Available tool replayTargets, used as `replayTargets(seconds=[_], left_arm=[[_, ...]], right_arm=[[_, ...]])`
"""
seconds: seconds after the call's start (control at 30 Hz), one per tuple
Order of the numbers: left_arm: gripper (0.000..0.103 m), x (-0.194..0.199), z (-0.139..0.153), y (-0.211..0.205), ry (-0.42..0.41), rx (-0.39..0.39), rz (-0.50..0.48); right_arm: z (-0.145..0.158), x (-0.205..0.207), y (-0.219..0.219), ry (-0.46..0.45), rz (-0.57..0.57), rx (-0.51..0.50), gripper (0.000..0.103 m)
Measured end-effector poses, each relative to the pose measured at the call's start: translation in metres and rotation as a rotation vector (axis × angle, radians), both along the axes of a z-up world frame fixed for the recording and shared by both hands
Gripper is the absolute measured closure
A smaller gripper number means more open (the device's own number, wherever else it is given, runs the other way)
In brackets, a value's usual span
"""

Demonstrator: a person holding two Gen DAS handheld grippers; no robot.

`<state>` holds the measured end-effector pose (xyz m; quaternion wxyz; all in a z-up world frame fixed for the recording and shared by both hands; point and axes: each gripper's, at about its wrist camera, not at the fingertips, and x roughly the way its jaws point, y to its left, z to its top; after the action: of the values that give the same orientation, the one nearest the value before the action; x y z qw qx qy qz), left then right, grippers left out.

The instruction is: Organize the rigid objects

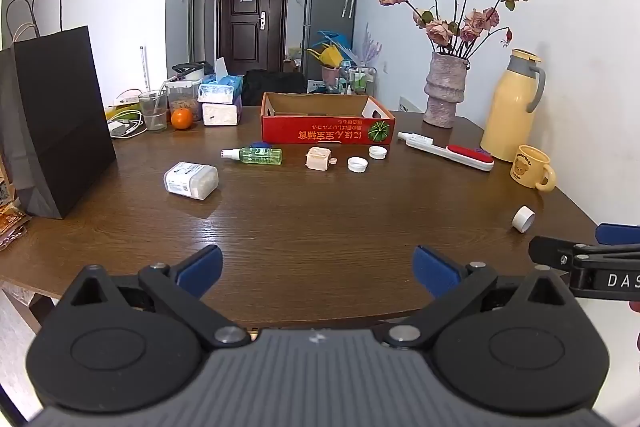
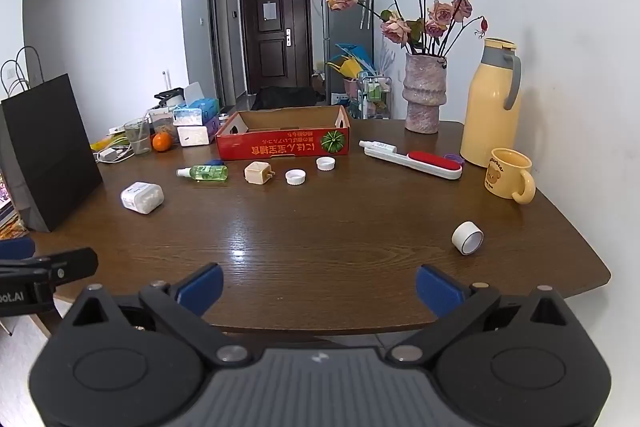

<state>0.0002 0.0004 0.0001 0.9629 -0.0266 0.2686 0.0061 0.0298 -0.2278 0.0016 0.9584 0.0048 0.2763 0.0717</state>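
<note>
The red cardboard box point(image 1: 328, 125) is seen at twelve o'clock, apparently empty. Nothing is held: the left gripper point(image 1: 317, 269) and right gripper point(image 2: 319, 287) are both spread wide. The white container point(image 1: 191, 180) lies at ten o'clock. The white roll point(image 2: 467, 237), on its side at two o'clock, could be nudged off the table point(image 2: 320, 227). Its hollow end is shown best in the right view.

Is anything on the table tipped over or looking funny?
Yes. The green spray bottle lies on its side in front of the red box, and the white tape roll lies tipped over by itself near the table's right edge. Nothing looks spilled or broken.
</note>
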Motion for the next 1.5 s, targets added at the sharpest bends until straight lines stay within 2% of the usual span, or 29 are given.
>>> replayTargets(seconds=[0.2, 0.6, 1.5], left_arm=[[0.000, 0.0000, 0.0010, 0.0021, 0.006, -0.019, -0.002], [0.000, -0.0031, 0.0004, 0.0012, -0.003, 0.001, -0.001], [0.000, 0.0019, 0.0010, 0.0045, -0.003, -0.006, 0.005]], right_arm=[[0.0023, 0.0002, 0.0006, -0.001, 0.000, 0.000, 0.000], [-0.0002, -0.0010, 0.0011, -0.001, 0.001, 0.004, 0.000], [-0.0019, -0.0014, 0.0093, 0.001, 0.011, -0.002, 0.000]])
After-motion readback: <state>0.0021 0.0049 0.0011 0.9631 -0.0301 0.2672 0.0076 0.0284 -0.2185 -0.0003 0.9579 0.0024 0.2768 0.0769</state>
